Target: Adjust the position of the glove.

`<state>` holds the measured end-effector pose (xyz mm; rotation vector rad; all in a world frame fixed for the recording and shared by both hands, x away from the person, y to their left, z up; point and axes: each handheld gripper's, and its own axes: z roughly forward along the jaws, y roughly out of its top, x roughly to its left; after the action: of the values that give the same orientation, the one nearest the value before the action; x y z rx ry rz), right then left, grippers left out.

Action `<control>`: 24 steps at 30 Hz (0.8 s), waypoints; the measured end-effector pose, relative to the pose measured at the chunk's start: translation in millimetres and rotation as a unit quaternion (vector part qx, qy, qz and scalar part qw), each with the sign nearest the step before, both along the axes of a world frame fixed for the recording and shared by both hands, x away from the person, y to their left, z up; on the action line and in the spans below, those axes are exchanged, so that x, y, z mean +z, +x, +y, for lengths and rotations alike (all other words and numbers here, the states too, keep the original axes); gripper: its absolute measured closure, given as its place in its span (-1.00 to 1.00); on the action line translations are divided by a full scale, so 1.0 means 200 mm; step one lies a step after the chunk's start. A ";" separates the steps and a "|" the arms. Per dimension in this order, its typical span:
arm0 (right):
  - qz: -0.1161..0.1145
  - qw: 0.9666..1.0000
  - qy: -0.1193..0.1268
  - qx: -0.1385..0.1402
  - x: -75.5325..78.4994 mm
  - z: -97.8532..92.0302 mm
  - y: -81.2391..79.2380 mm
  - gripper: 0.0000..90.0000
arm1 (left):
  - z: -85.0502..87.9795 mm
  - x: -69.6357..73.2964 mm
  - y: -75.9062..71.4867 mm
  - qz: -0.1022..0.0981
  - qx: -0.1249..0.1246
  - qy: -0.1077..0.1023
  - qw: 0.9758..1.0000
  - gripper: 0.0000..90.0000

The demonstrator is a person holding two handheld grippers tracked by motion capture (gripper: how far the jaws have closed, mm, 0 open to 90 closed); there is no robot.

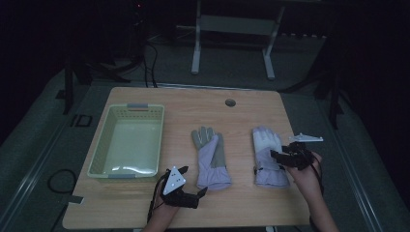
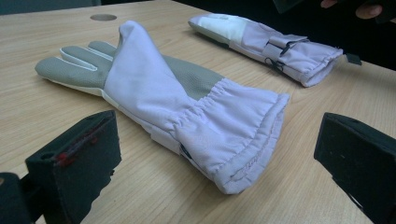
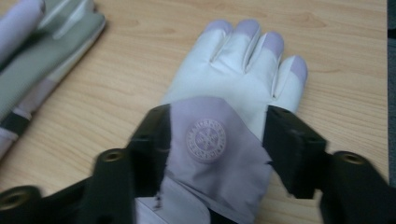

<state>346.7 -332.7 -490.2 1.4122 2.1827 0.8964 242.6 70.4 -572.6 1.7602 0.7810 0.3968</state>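
On the left of the wooden table [image 1: 145, 208] sits a pale green basket [image 1: 103, 145] with perforated walls, and nothing lies inside it. Just beside its near right corner you hold your left gripper [image 1: 202, 192], the grey three-cornered plate [image 1: 173, 180] on top and the jaws aimed right, toward the cuff of the nearer glove. In the left gripper view those two black jaws stand spread wide with the cuff between and beyond them, not touching it.

That left glove [image 2: 154, 93] lies palm up near the table's middle, lilac with a grey grip palm, fingers pointing away from you and the gathered cuff toward you; its thumb side is folded up over the palm.

To its right, apart from it, the right glove [image 3: 233, 93] lies back up, whitish over the fingers and lilac toward the cuff, with a round embossed badge [image 3: 205, 139] on the back. Your right gripper [image 3: 212, 144] is over this glove, jaws spread to either side of the badge area and close along the glove's edges; you cannot tell whether the pads press the fabric. In the high view your right hand [image 1: 309, 179] comes in from the table's right edge
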 end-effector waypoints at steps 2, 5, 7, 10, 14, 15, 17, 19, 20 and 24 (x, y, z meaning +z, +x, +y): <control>0.007 1.000 0.005 0.020 -0.02 -0.01 0.01 -0.08 | 0.00 0.00 0.00 0.000 -0.001 0.000 1.000 -0.99; 0.010 0.999 -0.007 0.033 -0.05 -0.01 0.02 -0.07 | 0.00 0.00 0.00 -0.001 -0.001 0.000 1.000 -0.99; 0.014 0.999 -0.003 0.036 -0.07 -0.01 0.03 -0.07 | 0.00 0.00 0.00 -0.001 -0.001 0.000 1.000 -0.99; 0.035 0.999 0.003 0.024 -0.15 0.00 0.04 -0.06 | 0.00 0.00 0.00 0.001 0.000 0.001 1.000 -0.99; 0.038 0.999 -0.005 0.019 -0.21 0.02 0.04 -0.07 | 0.00 0.00 0.00 0.000 0.000 0.002 1.000 -0.99; 0.028 0.999 -0.011 0.018 -0.24 0.02 0.03 -0.09 | 0.00 0.00 0.00 0.000 0.000 0.003 1.000 -0.99; 0.018 0.999 -0.015 0.024 -0.25 0.02 0.02 -0.11 | 0.00 0.00 0.00 0.000 0.001 0.003 1.000 -0.99; 0.013 0.999 -0.018 0.031 -0.25 0.03 0.01 -0.13 | 0.00 0.00 0.00 0.000 0.001 0.003 1.000 -0.99; 0.012 0.999 -0.018 0.034 -0.26 0.02 0.01 -0.13 | 0.00 0.00 0.00 0.000 0.001 0.003 1.000 -0.99; 0.019 0.999 0.008 0.031 -0.27 0.00 0.02 -0.03 | 0.00 0.00 0.00 0.000 0.001 0.003 1.000 -0.99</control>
<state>350.7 -332.7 -543.4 1.3869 2.2645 0.9166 242.2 70.2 -572.5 1.7654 0.7830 0.4012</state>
